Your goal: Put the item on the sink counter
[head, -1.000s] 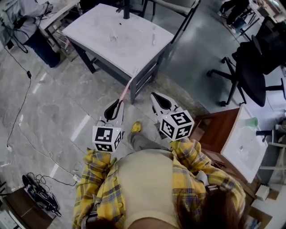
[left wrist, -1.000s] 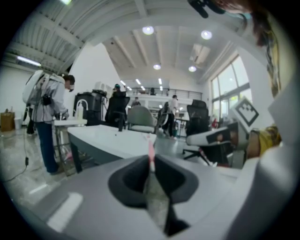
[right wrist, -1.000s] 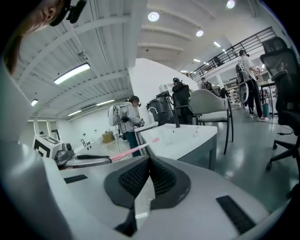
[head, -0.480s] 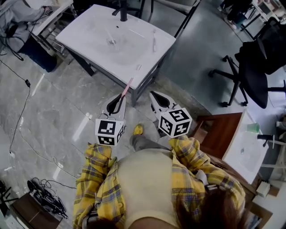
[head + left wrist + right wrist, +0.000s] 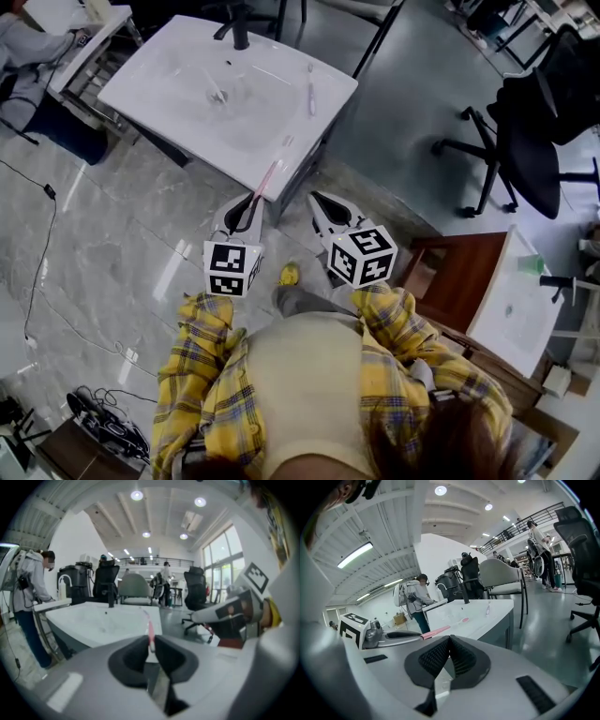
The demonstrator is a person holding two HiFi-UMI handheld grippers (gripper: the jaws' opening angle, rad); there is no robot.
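Head view: sink counter (image 5: 155, 89) now closer; left claw (image 5: 247, 208) grips toothbrush (image 5: 266, 178).

The lower end of the thin pink item (image 5: 267, 180) is hidden between the jaws of the left gripper (image 5: 248, 206), just before the sink counter (image 5: 281, 122). What kind of thing it is cannot be told. A person (image 5: 23, 52) left of the sink counter is cut off by the edge.

Head view steeply down; 2 gripper views level, sharing sink counter (image 5: 300, 117).
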